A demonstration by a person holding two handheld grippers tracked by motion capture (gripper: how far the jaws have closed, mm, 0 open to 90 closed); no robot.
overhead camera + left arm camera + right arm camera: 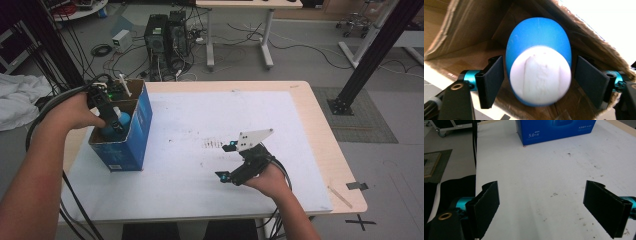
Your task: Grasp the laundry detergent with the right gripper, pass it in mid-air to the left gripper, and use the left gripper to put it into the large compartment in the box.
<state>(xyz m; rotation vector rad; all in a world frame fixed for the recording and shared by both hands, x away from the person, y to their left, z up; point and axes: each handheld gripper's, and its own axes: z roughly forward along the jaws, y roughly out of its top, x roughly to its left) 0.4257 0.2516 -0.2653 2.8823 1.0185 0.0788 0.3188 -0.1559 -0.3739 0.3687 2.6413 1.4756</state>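
Between the spread jaws of the left gripper (537, 82) a blue-and-white egg (538, 75) was seen, inside the open box (142, 125) on the worktop (210, 125). It was judged light, smooth, slippery; its widest middle suited gripping. Right gripper (549, 207) was held wide, empty.

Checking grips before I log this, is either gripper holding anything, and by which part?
Nothing is gripped. The left gripper stands open around the blue and white bottle in the box, gaps both sides. The right gripper is open.
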